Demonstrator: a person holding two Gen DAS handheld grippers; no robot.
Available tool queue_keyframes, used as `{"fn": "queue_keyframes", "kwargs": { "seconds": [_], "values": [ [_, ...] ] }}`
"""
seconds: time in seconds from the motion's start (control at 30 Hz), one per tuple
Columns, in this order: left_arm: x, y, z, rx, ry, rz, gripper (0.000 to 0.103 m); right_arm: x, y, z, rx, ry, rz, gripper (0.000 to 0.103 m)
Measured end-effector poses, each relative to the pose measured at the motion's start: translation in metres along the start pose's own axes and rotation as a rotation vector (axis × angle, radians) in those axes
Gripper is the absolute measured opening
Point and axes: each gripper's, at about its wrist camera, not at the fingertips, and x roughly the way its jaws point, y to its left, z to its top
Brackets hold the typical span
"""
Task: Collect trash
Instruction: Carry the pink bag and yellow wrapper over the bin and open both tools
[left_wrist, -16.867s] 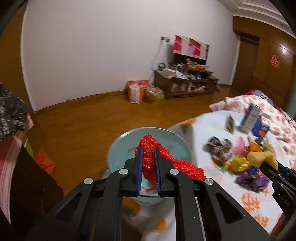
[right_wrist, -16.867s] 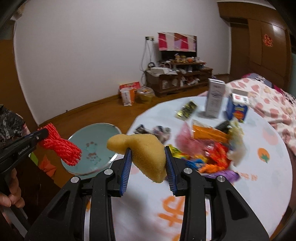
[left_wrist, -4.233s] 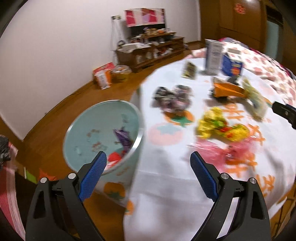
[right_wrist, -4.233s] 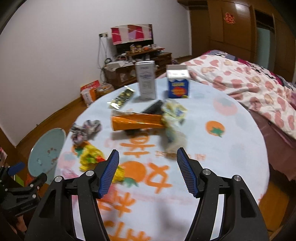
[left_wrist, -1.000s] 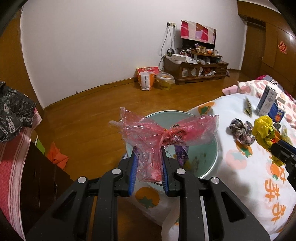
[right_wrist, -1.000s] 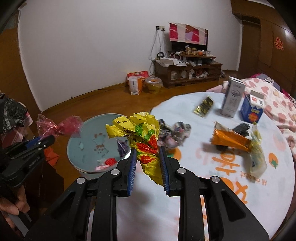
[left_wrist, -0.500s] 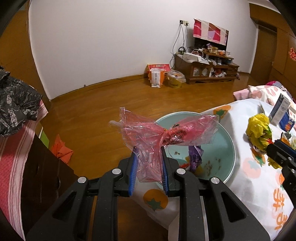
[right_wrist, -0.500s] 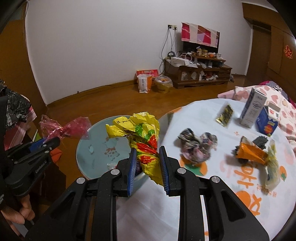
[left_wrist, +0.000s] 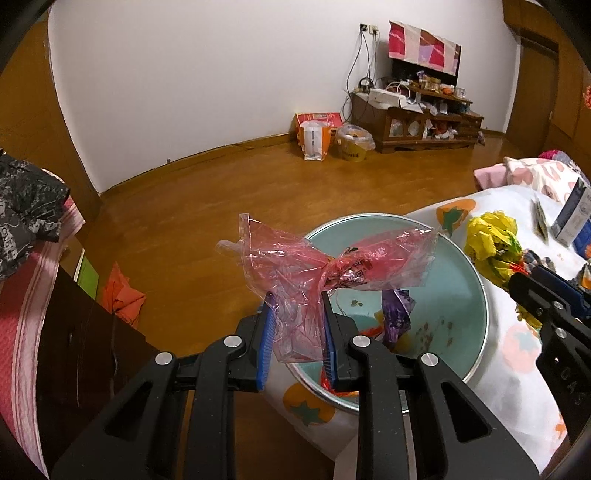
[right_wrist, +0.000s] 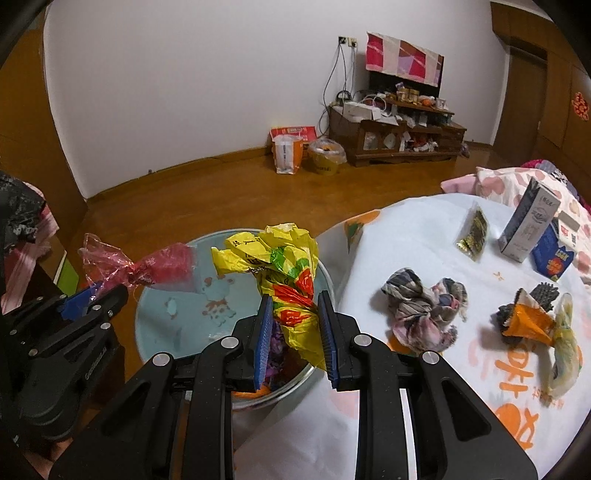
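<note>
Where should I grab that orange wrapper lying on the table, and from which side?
Take the orange wrapper across its narrow end, coming down from above. It lies flat on the tablecloth, partly over something dark, so a side approach would likely shove both.

The wide mouth of the pale-blue round metal bin (left_wrist: 476, 295) stood open from above, with only a little litter low inside. Left of the bin lay bare wooden floor (left_wrist: 207, 206); a dark cabinet (left_wrist: 85, 332) stood well beyond it. Right of the bin, the white fruit-print tablecloth (right_wrist: 413, 236) pressed against its rim, bearing a crumpled grey wrapper (right_wrist: 424, 314) near that edge.
</note>
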Motion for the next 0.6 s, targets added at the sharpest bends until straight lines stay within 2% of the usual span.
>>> {"fn": "queue_keyframes", "kwargs": {
  "seconds": [0.6],
  "values": [
    [0.053,-0.009,0.004,0.006,0.110,-0.002,0.023,0.066,0.000,-0.006,-0.005,0.123,-0.001,0.026]
  ]
}}
